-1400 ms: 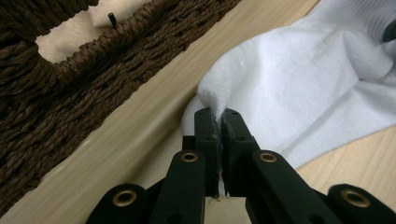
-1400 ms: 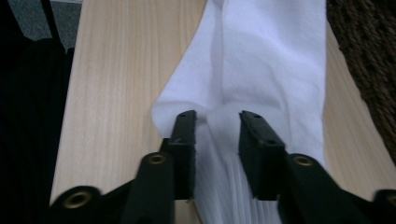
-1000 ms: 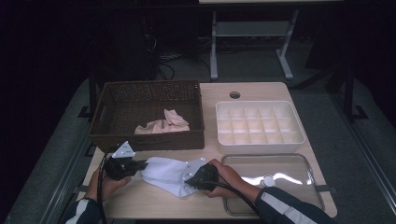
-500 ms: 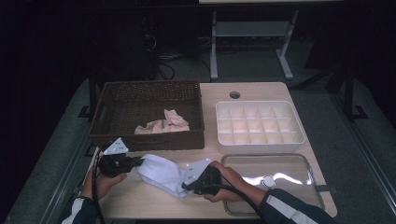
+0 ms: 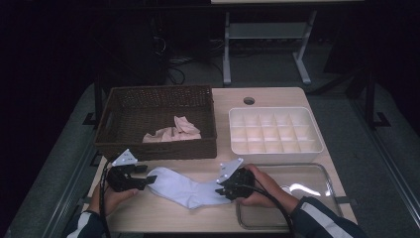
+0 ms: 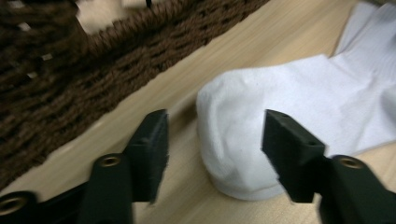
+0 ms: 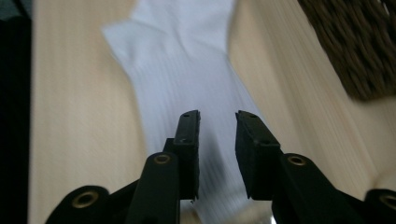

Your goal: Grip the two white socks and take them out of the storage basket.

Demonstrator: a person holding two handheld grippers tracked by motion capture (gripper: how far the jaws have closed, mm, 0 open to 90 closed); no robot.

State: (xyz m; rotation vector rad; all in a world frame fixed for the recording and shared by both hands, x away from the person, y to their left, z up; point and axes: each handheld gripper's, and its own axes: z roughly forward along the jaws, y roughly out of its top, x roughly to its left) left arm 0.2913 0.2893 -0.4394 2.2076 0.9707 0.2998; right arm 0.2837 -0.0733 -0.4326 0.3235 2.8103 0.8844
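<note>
A dim room around one lit work surface.

The pale wood tabletop [image 5: 277, 96], with a round hole [image 5: 249, 100] near its far edge, catches the light while everything beyond falls into near-black. Grey floor [image 5: 337, 109] runs along both sides. Behind it stands a light metal table frame [image 5: 267, 37] on splayed feet, with loose cables [image 5: 171, 62] tangled on the floor to its left.

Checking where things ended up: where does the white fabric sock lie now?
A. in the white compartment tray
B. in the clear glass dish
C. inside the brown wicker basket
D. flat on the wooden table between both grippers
D: the white fabric sock lies flat on the wooden table, between the left gripper and the right gripper.
</note>
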